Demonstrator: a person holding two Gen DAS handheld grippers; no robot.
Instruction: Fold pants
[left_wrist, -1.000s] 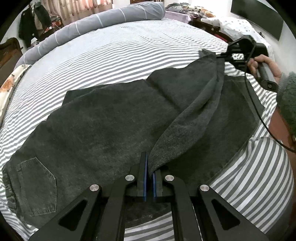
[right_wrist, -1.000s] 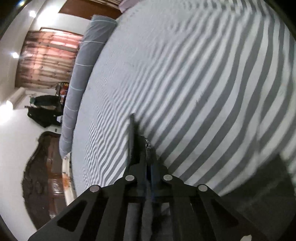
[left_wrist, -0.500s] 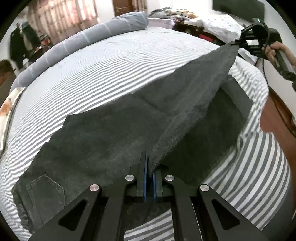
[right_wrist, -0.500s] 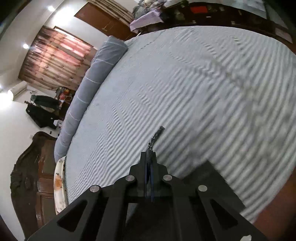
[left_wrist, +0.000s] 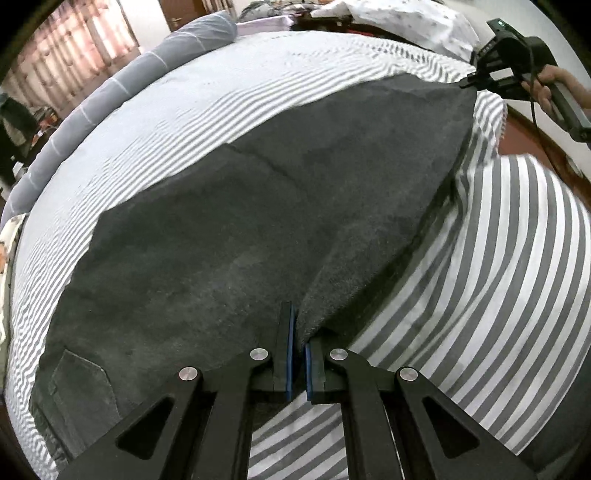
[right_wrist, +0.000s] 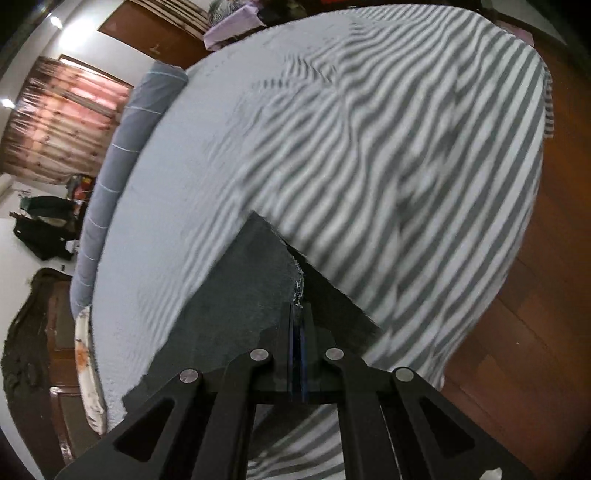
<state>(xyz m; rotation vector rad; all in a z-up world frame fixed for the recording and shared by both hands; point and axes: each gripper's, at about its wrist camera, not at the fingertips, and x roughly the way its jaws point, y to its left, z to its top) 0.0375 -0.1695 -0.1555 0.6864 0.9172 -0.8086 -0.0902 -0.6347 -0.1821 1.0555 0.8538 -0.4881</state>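
Pants: the pants (left_wrist: 221, 236) are dark denim, spread over the striped bed (left_wrist: 498, 280), one leg lifted and stretched between the two grippers.
Handling: likely heavyish, limp but thick — should hold a crease and sag wherever unsupported; not slippery.
Where to hold: hem and edge seam, where the layers stack thick.
Left gripper: the left gripper (left_wrist: 298, 354) is clamped tight on a fabric edge near the waist end.
Right gripper: the right gripper (right_wrist: 298, 332) is closed on the frayed hem — held above the bed's corner.
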